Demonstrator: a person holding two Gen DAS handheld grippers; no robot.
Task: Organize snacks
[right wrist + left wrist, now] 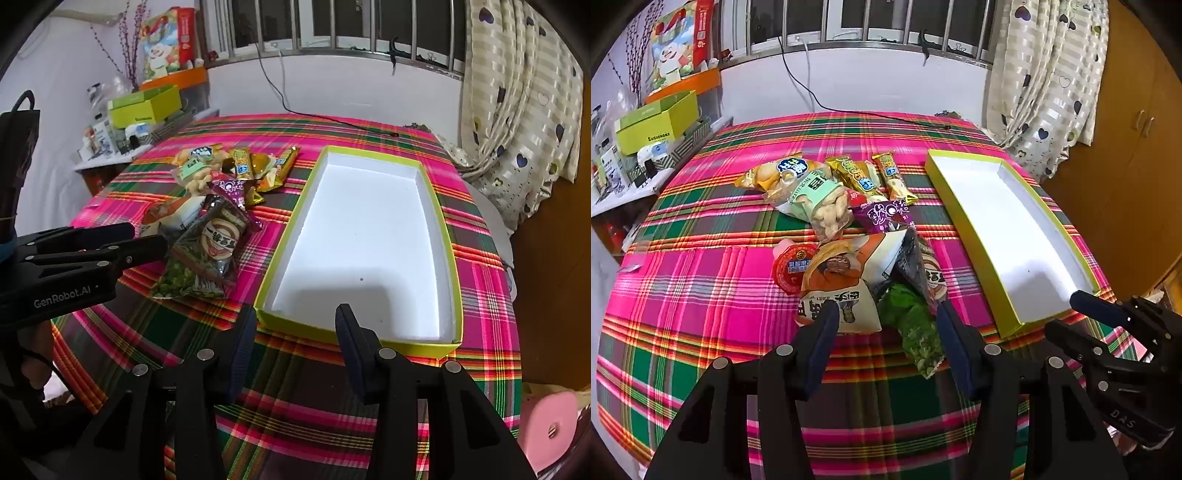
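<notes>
A pile of snack packets [849, 229] lies on the plaid tablecloth; it also shows in the right wrist view [214, 218]. Nearest me are an orange-and-white packet [842, 295] and a green packet [916, 328]. My left gripper [886, 310] is open, its fingers just short of these two. A shallow lime-green box [964, 229] with a white inside lies to the right and is empty; it also shows in the right wrist view [369, 240]. My right gripper [295, 317] is open and empty at the box's near edge.
The table [701, 295] carries a pink, green and orange plaid cloth. A side shelf [635, 155] at the left holds a green box and clutter. A black cable [820, 99] runs onto the table's far edge. A curtain [1045, 81] and wooden cabinet [1137, 147] stand at the right.
</notes>
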